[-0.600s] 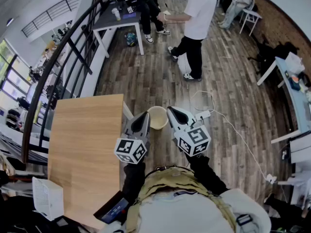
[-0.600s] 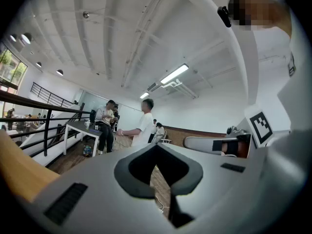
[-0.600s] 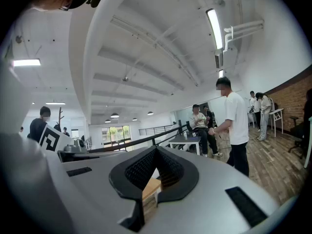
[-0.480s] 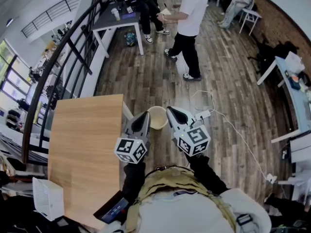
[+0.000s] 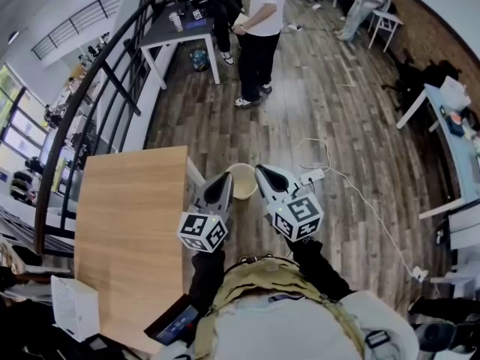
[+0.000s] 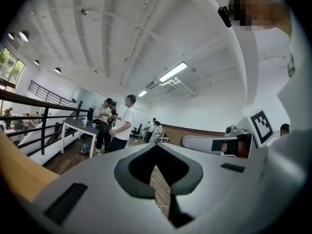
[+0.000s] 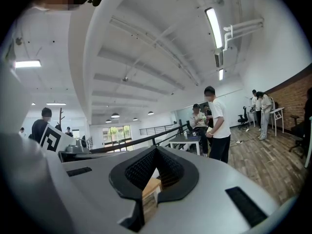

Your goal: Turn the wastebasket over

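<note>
The wastebasket (image 5: 241, 180) is a cream round bin that stands upright on the wood floor with its open mouth up, just off the corner of the wooden table (image 5: 131, 223). My left gripper (image 5: 223, 180) hangs above its left rim and my right gripper (image 5: 264, 172) above its right rim. Both point forward and level, and neither touches the bin. In the left gripper view the left gripper (image 6: 156, 147) has its jaws together with nothing between them. So does the right gripper (image 7: 156, 150) in the right gripper view. Neither of those views shows the bin.
A white perforated box (image 5: 73, 306) sits on the table's near left corner. A black railing (image 5: 112, 73) runs along the left. A white cable and power strip (image 5: 315, 176) lie on the floor right of the bin. A person in a white shirt (image 5: 259, 28) stands ahead by a grey table (image 5: 184, 28).
The person in the white shirt has walked left and farther away, toward the grey table. Both grippers and the wastebasket stay where they were.
</note>
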A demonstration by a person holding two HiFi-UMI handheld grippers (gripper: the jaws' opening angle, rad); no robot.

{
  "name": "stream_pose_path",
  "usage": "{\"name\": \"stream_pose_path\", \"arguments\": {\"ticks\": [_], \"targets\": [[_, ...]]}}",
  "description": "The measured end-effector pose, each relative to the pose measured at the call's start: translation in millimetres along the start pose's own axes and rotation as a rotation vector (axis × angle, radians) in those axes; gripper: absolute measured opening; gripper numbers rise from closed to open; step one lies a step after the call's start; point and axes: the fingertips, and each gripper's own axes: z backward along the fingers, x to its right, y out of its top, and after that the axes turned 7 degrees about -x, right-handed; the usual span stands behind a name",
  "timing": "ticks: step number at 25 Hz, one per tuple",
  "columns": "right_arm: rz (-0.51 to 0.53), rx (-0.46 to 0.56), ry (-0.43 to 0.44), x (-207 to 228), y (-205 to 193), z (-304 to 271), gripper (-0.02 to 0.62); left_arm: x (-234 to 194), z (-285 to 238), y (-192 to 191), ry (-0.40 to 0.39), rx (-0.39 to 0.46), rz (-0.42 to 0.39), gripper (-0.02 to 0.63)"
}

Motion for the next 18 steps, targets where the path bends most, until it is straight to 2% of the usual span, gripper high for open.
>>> {"name": "stream_pose_path", "arguments": {"ticks": [8, 18], "targets": [[-0.010, -0.008, 0.005, 16, -10, 10, 0.020, 14, -15, -14, 0.003, -0.026, 0.001, 0.002], [-0.042, -0.060, 0.018, 38, -44, 33, 0.020, 21, -22, -46, 0.070, -0.065, 0.018, 0.002]]}}
